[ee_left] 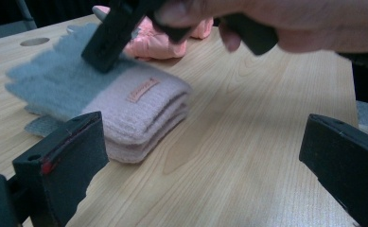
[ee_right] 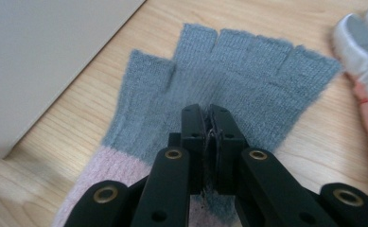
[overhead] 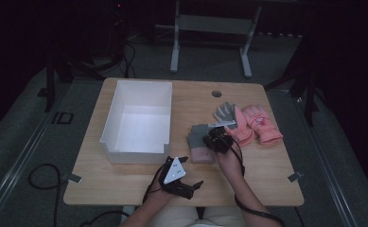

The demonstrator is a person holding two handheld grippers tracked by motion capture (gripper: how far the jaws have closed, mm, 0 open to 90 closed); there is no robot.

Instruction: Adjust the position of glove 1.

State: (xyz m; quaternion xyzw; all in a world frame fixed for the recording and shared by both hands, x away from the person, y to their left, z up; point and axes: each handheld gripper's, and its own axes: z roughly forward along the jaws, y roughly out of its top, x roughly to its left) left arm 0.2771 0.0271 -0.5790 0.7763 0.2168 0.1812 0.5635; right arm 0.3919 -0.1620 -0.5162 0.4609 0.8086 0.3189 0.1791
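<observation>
Right gripper (ee_right: 209, 124) pinches the grey glove (ee_right: 229, 90) — left gripper (ee_left: 205, 156) hangs spread beside it.

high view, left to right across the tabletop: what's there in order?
White bin → left tool, open, near the front edge → grey and pink knit glove, pinched by the right tool → grey-palmed glove → pink ski glove.
</observation>
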